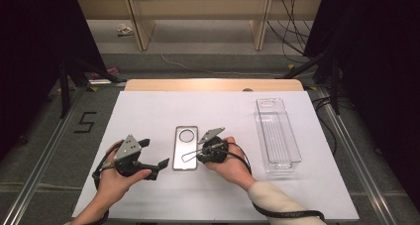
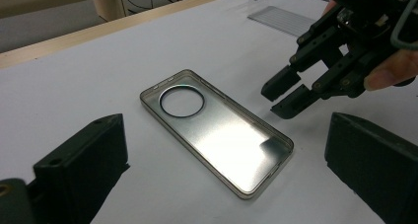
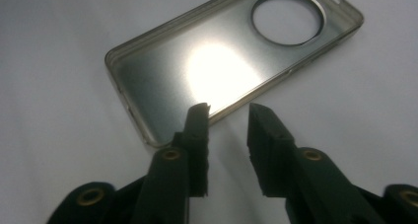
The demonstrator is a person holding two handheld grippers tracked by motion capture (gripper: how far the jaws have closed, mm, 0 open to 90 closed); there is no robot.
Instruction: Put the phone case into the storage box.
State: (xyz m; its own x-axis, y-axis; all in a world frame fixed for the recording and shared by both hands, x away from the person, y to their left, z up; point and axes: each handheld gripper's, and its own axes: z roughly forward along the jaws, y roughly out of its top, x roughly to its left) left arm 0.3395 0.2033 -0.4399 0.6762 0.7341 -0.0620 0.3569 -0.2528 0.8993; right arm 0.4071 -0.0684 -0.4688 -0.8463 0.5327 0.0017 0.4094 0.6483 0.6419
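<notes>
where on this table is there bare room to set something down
Free: the sheet beyond the phone case toward the wooden edge, the strip between case and clear tray, and the near right corner. Crowded: around the case, flanked by the left gripper and right gripper.

The high view looks forward and down over the desk [image 1: 148, 111]; both gripper views sit low and close, sharing the phone case [image 2: 212, 130].
</notes>
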